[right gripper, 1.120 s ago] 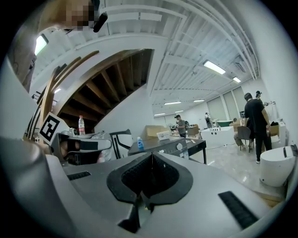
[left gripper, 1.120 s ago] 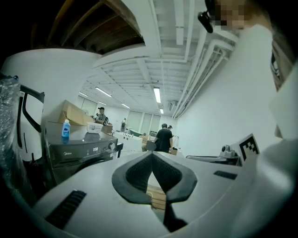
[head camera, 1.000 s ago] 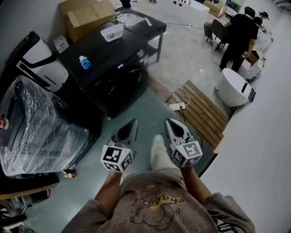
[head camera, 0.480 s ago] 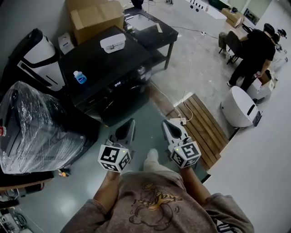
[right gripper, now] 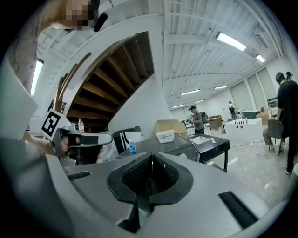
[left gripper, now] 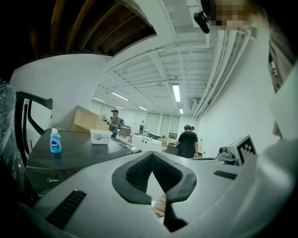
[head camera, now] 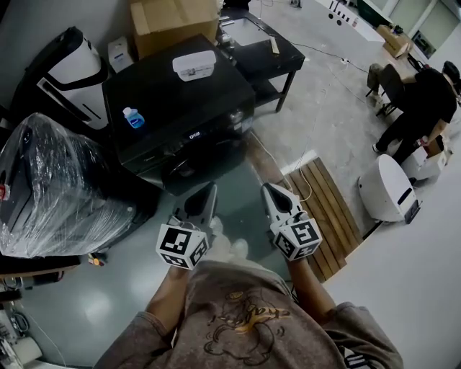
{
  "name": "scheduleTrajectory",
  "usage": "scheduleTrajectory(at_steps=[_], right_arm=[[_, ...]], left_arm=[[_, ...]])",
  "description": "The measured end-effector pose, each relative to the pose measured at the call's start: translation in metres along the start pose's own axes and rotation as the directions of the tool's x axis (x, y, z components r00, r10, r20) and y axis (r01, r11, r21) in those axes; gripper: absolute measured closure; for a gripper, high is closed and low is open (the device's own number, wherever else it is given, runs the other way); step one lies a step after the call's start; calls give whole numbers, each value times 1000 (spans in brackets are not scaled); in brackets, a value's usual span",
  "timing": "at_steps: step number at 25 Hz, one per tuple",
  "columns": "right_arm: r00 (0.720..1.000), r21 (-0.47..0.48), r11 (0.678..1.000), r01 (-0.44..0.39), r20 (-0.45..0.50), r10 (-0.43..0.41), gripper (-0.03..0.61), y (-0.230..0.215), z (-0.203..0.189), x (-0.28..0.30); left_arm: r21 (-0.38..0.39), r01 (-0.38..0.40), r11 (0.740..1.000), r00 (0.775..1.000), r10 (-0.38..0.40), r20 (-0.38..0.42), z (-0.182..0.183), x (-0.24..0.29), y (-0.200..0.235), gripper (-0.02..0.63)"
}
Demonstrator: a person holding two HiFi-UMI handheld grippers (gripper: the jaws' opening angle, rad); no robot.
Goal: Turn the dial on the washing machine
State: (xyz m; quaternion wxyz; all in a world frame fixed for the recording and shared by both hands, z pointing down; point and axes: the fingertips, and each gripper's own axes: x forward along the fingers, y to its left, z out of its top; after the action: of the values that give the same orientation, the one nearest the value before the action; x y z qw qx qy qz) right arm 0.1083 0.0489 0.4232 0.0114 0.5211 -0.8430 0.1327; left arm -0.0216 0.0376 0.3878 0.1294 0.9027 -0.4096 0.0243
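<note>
The black washing machine [head camera: 173,101] stands ahead of me on the floor, its lit front panel [head camera: 193,135] turned toward me. A small round dial [head camera: 235,115] shows at the panel's right end. My left gripper [head camera: 210,189] and right gripper [head camera: 268,189] are held side by side at waist height, well short of the machine. Both point toward it and touch nothing. In the left gripper view the left gripper [left gripper: 152,160] has its pads together, nothing between them, with the machine's top [left gripper: 84,148] beyond. The right gripper [right gripper: 151,158] is shut and empty too.
A blue bottle [head camera: 133,117] and a white box [head camera: 194,65] sit on the machine's top. A plastic-wrapped bulk [head camera: 50,187] stands left; a cardboard box [head camera: 173,21] and black table [head camera: 263,47] behind. Wooden slats [head camera: 324,202], a white tub [head camera: 385,189] and a person [head camera: 421,101] are right.
The view has shifted forward and the washing machine now lies nearer and more centred. Both grippers keep the same side-by-side pose, still shut.
</note>
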Motion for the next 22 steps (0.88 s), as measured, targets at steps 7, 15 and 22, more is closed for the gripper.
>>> scheduleTrajectory(at_steps=[7, 15, 22], right_arm=[[999, 1, 1000, -2, 38, 2, 577, -13, 9, 31], [998, -18, 1000, -19, 54, 20, 575, -24, 11, 69], [1000, 19, 999, -26, -1, 26, 337, -39, -2, 106]], left_arm=[[4, 11, 1000, 1000, -11, -4, 0, 25, 17, 621], [-7, -1, 1000, 1000, 1, 5, 3, 53, 41, 621], [-21, -6, 1000, 1000, 5, -15, -4, 74, 60, 621]])
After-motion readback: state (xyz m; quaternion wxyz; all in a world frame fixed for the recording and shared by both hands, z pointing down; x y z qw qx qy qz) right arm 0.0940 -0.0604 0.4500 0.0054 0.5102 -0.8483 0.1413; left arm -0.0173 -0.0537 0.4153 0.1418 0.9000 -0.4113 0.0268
